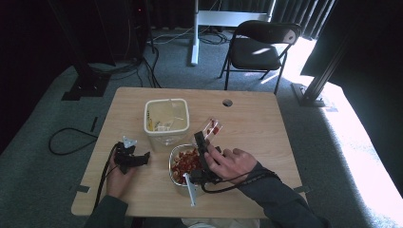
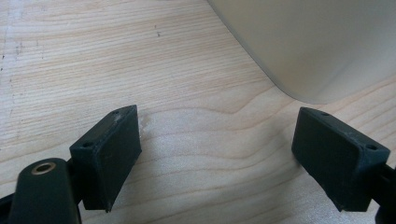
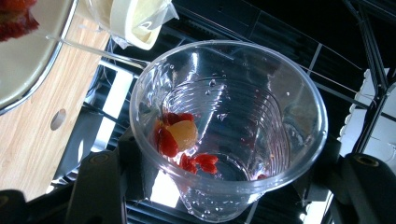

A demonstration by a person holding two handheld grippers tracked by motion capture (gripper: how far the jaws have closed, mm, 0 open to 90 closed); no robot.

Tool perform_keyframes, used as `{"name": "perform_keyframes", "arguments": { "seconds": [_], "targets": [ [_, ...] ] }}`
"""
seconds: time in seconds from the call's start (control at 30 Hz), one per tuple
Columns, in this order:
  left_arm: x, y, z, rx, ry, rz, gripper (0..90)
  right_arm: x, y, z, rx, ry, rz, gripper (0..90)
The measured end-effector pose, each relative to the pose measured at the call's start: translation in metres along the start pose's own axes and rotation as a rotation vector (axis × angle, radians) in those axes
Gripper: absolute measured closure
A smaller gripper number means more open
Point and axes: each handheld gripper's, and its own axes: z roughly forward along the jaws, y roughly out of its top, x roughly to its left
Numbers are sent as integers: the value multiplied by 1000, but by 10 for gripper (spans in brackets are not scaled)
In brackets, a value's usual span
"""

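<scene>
In the high view, the right gripper (image 1: 207,137) is held above the middle of the wooden desk (image 1: 256,118), its fingers clamped on a clear plastic cup (image 1: 212,128) that is tipped on its side just past the far right edge of a glass bowl (image 1: 186,164) holding red fruit pieces. A cream square tub (image 1: 166,121) stands just beyond the bowl, toward the far left. The left gripper (image 1: 142,158) rests low on the desk at the near left, pointing right toward the bowl, well apart from the cup. A black folding chair (image 1: 261,47) stands on the floor beyond the desk. In the left gripper view, the 2 fingers (image 2: 109,151) stand wide apart over bare wood with nothing between them, and the tub's pale wall (image 2: 317,42) rises at the far right. In the right gripper view, the cup (image 3: 229,126) sits gripped between the black fingers (image 3: 98,186), its mouth facing the camera, with a few red and pale fruit pieces (image 3: 180,137) clinging inside; the bowl's rim (image 3: 32,91) shows at the left.
</scene>
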Motion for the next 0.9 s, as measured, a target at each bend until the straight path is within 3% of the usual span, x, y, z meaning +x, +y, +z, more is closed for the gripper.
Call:
{"name": "perform_keyframes", "arguments": {
  "seconds": [0.5, 0.9],
  "targets": [
    [0, 0, 0, 1, 1, 0, 162, 0, 2, -3, -18, -20, -4, 360],
    [0, 0, 0, 1, 1, 1, 162, 2, 3, -5, -35, -6, 14, 360]
  ]
}}
